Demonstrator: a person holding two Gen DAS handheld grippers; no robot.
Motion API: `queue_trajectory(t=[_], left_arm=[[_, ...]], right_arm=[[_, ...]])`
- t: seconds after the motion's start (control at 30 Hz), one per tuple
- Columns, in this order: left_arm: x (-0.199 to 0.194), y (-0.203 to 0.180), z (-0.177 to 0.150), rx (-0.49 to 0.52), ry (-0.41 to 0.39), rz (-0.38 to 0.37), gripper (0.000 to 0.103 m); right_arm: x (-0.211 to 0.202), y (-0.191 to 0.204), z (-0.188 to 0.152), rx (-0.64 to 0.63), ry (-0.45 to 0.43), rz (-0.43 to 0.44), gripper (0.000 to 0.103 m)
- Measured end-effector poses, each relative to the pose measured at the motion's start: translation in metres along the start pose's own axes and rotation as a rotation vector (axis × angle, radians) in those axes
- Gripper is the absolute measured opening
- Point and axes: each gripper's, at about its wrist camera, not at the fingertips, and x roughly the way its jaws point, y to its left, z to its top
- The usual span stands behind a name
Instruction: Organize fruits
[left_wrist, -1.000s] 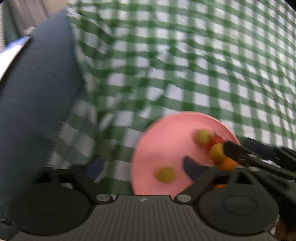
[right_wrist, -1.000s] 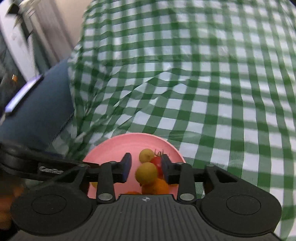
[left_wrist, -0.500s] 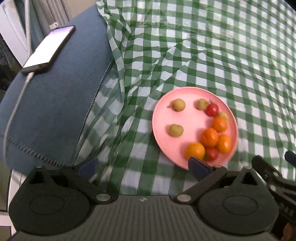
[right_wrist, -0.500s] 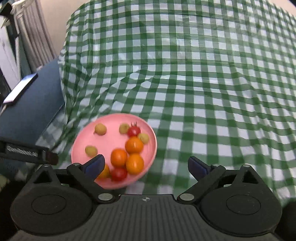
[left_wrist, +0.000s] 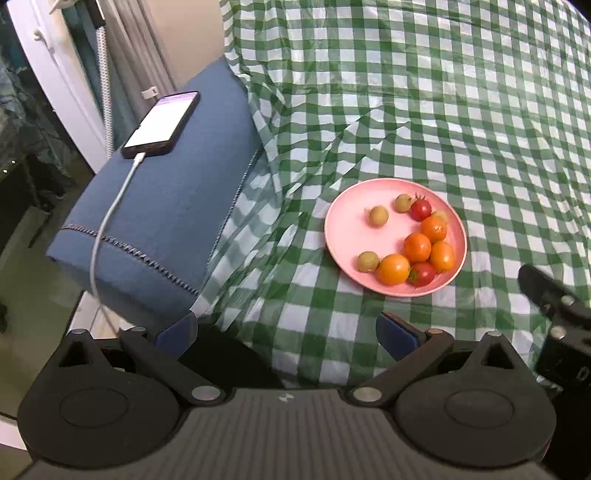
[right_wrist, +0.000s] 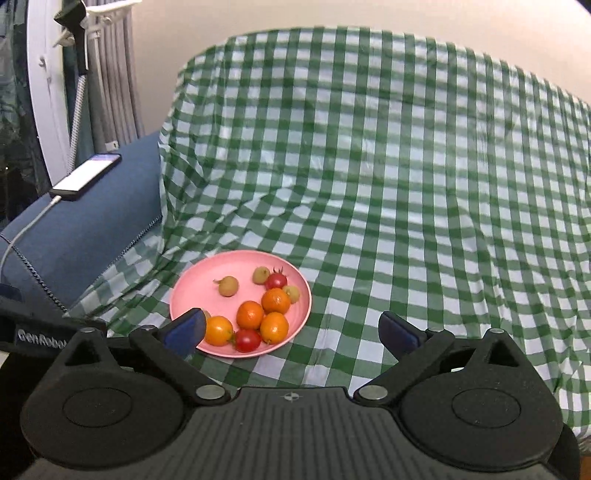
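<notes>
Holding both hand-held grippers, left (left_wrist: 286, 330) and right (right_wrist: 291, 326), spread and empty just short of the pink plate (right_wrist: 184, 295), right jaws having just opened, I judge every fruit (right_wrist: 250, 314) gathered on it, sorting nearly done.

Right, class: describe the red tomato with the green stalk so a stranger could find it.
Find the pink plate on the green checked cloth. At its far edge a small red tomato sits between two greenish fruits, its spiky stalk up; the other red one lies at the near rim.
</notes>
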Motion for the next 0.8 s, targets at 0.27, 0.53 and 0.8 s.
queue_trajectory(t=[0.27, 0.53, 0.8], left_arm=[[-0.011, 0.012, -0.013, -0.063, 0.021, -0.065, 0.103], [-0.026, 0.007, -0.018, -0.052, -0.042, -0.101, 0.103], [-0.031, 0.006, -0.020, -0.039, -0.070, -0.083, 0.103]], right_arm=[[-0.020, 0.006, -0.001, -0.010, -0.046, 0.016, 0.102], [-0.028, 0.011, -0.001, -0.021, -0.062, 0.013, 0.102], [-0.030, 0.013, -0.003, -0.021, -0.063, 0.009, 0.102]])
